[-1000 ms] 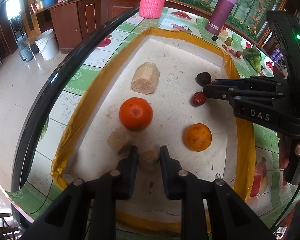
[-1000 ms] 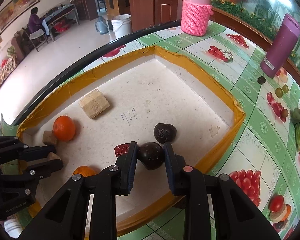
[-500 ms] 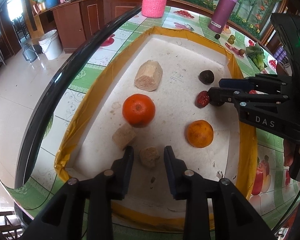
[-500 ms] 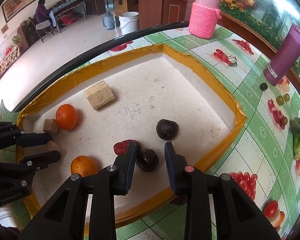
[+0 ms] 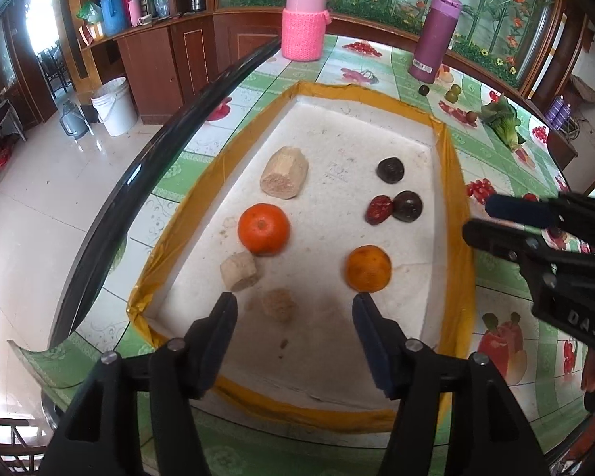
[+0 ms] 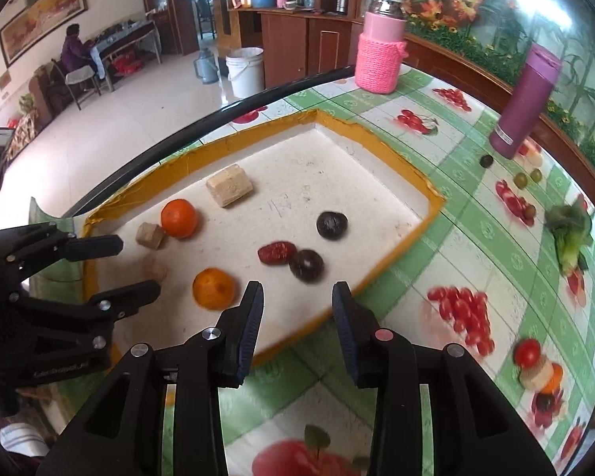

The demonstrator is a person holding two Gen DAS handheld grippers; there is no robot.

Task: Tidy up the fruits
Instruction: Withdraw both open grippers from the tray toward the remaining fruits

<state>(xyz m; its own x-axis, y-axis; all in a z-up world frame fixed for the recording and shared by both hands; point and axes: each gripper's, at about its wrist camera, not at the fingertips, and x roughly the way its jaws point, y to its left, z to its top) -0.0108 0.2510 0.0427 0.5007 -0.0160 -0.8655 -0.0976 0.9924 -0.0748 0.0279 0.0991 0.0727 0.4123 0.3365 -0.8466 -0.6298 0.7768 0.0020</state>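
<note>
A white tray with a yellow rim (image 5: 452, 182) holds two oranges (image 5: 263, 229) (image 5: 368, 268), two dark round fruits (image 5: 390, 169) (image 5: 407, 206), a red date (image 5: 379, 209) and three beige chunks. The smallest chunk (image 5: 277, 304) lies loose on the tray floor under my left gripper (image 5: 293, 301), whose jaws are opening and clear of it. My right gripper (image 6: 297, 289) hangs over the tray's near rim (image 6: 377, 139); its jaws are opening with nothing between them. Just beyond its tips a dark fruit (image 6: 306, 265) rests against the date (image 6: 277, 253).
A pink knitted jar (image 5: 304, 27) and a purple flask (image 5: 434, 35) stand on the green fruit-print tablecloth behind the tray. A leafy green (image 5: 503, 123) and small fruits lie at the right. The table's black edge (image 5: 139, 166) runs along the left, floor below.
The left gripper let go of the small beige chunk, opened wide and lifted back. The right gripper released the dark fruit beside the date and drew back over the tray's rim.
</note>
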